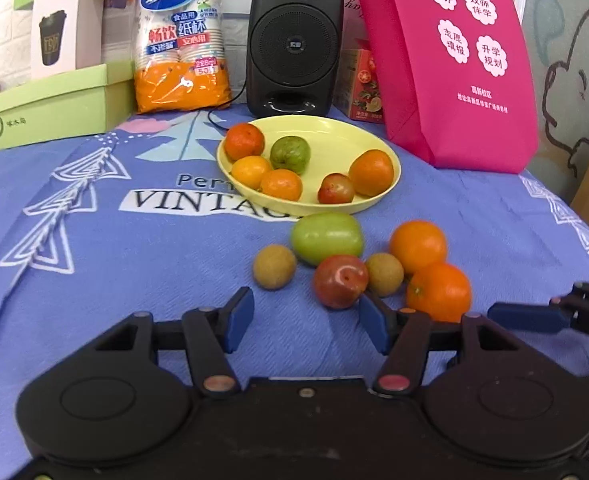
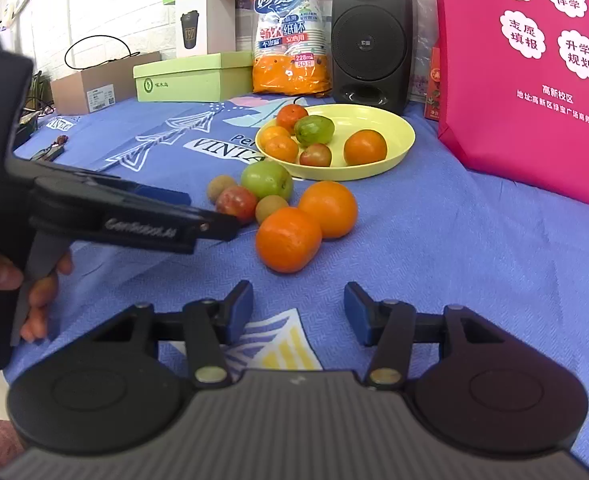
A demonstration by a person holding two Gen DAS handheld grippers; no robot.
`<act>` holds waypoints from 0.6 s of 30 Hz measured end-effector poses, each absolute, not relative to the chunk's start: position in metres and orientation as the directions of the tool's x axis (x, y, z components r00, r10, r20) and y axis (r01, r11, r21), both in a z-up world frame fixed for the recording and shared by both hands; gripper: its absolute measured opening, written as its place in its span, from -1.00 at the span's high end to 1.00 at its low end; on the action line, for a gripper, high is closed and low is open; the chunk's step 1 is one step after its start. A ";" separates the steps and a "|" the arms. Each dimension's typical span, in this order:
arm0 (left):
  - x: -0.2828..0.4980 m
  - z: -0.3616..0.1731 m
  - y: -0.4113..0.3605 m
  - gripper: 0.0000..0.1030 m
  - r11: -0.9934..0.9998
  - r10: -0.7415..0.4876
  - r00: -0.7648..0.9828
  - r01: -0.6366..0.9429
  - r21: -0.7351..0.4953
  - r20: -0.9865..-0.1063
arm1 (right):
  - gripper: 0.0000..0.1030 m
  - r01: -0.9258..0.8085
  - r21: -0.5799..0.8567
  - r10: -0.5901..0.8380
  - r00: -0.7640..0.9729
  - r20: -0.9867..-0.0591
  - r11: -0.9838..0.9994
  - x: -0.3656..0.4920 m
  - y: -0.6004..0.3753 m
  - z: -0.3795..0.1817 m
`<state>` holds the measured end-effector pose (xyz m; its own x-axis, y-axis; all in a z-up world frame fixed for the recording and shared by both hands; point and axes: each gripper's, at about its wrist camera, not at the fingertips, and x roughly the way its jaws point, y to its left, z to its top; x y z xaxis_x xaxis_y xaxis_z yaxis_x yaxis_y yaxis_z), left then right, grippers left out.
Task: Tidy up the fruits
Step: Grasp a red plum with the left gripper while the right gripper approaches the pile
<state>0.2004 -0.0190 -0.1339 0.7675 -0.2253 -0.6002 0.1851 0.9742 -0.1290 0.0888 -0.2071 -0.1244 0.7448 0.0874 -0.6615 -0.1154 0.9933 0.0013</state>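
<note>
Blue printed tablecloth [image 1: 94, 248]: "VINTA…", cut off by the yellow plastic plate [image 1: 358, 140]. Behind the plate, orange-and-white paper cup pack [image 1: 180, 36]: "妙洁", "纸杯", "228ml", "50". Right of it, pink fabric bag [image 1: 454, 60]: "高新校区". Black left gripper [image 2: 214, 220] casing: "GenRobot.AI".

Plate [image 1: 368, 140]: yellow, on blue cloth [image 1: 134, 260]; holds six fruits, including green fruit [image 1: 290, 154] and small red fruit [image 1: 336, 189].
Loose fruit: green apple [image 1: 327, 237], red plum [image 1: 340, 281], two brown round fruits [image 1: 274, 266], two oranges [image 1: 438, 291], clustered just before plate.
Left gripper [image 1: 305, 318]: fingers spread, empty, near plum.
Right gripper [image 1: 550, 314]: tip at right edge.
Backdrop: black speaker [image 1: 294, 40], pink bag [image 1: 458, 60], paper-cup pack [image 1: 180, 40], green box [image 1: 50, 108].
</note>
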 end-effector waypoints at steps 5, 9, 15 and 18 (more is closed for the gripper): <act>0.215 -0.135 -0.023 -0.14 0.968 -0.250 0.762 0.188 -0.166 -0.597 | -0.01 -0.116 0.005 0.090 0.746 -0.660 0.993 0.091 -0.208 -0.125; 0.223 -0.137 -0.026 -0.04 0.969 -0.247 0.765 0.191 -0.156 -0.594 | -0.03 -0.116 0.005 0.091 0.746 -0.660 0.993 0.091 -0.207 -0.126; 0.214 -0.138 -0.017 0.42 0.952 -0.306 0.759 0.226 -0.209 -0.575 | -0.05 -0.116 0.009 0.093 0.745 -0.661 0.993 0.093 -0.208 -0.126; 0.210 -0.141 -0.003 0.42 0.934 -0.346 0.751 0.216 -0.285 -0.563 | -0.08 -0.115 0.006 0.091 0.744 -0.662 0.993 0.093 -0.206 -0.126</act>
<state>0.2105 -0.0034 -0.1410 0.7507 -0.3457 -0.5630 0.2165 0.9338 -0.2848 0.0935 -0.2064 -0.1263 0.7441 0.0908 -0.6619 -0.1155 0.9933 0.0064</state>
